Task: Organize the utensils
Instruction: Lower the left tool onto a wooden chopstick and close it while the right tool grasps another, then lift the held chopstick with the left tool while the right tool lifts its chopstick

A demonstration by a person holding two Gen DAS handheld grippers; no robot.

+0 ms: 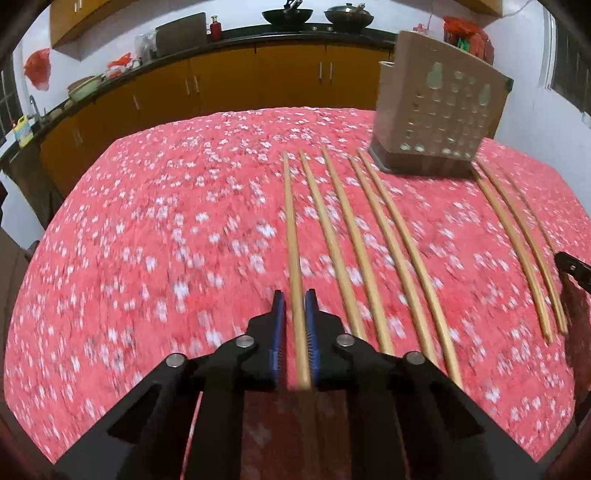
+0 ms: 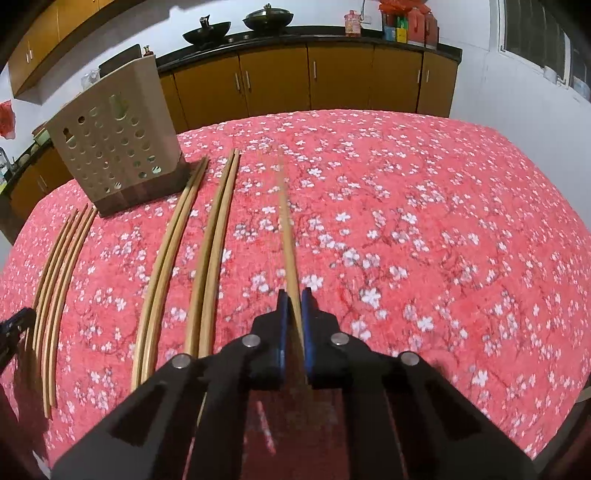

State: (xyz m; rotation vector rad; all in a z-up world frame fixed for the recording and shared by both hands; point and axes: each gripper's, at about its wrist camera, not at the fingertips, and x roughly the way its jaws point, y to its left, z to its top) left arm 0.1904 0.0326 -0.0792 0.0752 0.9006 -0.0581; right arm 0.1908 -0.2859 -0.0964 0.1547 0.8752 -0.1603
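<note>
Several wooden chopsticks lie in rows on the red floral tablecloth (image 1: 166, 221). My left gripper (image 1: 295, 302) is shut on the leftmost chopstick (image 1: 291, 229), which runs forward between its blue pads. My right gripper (image 2: 294, 299) is shut on the rightmost chopstick (image 2: 286, 221) in the same way. A beige perforated utensil holder (image 1: 439, 107) stands upright at the far end of the rows; it also shows in the right wrist view (image 2: 114, 136). Other chopsticks (image 2: 218, 236) lie between the two grippers.
Behind the table runs a dark counter with yellow cabinets (image 1: 258, 81), woks (image 1: 286, 16) and bottles. The other gripper's tip shows at the right edge of the left wrist view (image 1: 572, 267) and at the left edge of the right wrist view (image 2: 14, 325).
</note>
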